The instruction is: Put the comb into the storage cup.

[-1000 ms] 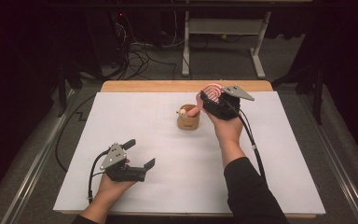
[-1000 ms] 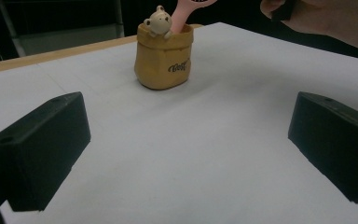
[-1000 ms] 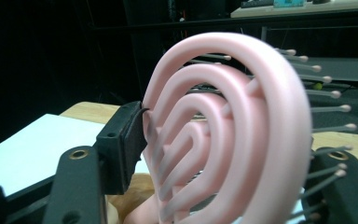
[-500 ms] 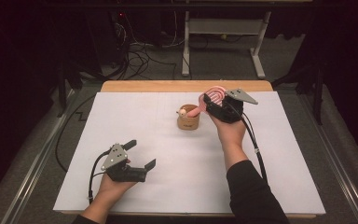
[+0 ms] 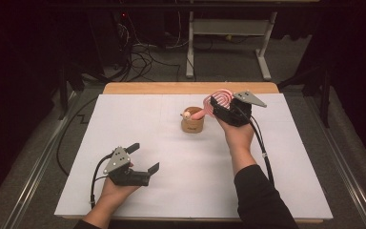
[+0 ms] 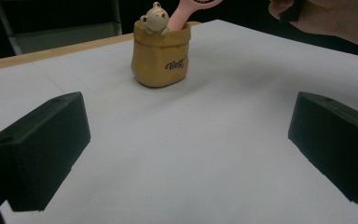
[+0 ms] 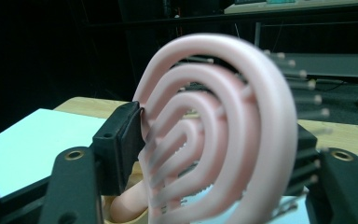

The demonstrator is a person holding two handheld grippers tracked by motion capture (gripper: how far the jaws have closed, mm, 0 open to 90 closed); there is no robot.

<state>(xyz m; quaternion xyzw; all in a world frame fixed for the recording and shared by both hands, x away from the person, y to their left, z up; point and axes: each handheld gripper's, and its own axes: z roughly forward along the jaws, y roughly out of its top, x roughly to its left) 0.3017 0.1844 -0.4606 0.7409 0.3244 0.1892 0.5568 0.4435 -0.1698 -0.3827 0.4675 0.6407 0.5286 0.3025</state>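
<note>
One pink brush (image 7: 223,135) btwn right gripper (image 7: 214,154) jaws.

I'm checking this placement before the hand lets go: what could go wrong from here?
1. The pink hairbrush with looped head leans out of the small tan bag-shaped holder with a bear figure; its head overhangs the rim, so on release it might tip the light holder.
2. The right gripper fingers bracket the head by the bristles; withdrawing could snag and drag it out.
3. The left gripper rests open, apart, too far to steady the holder.
</note>
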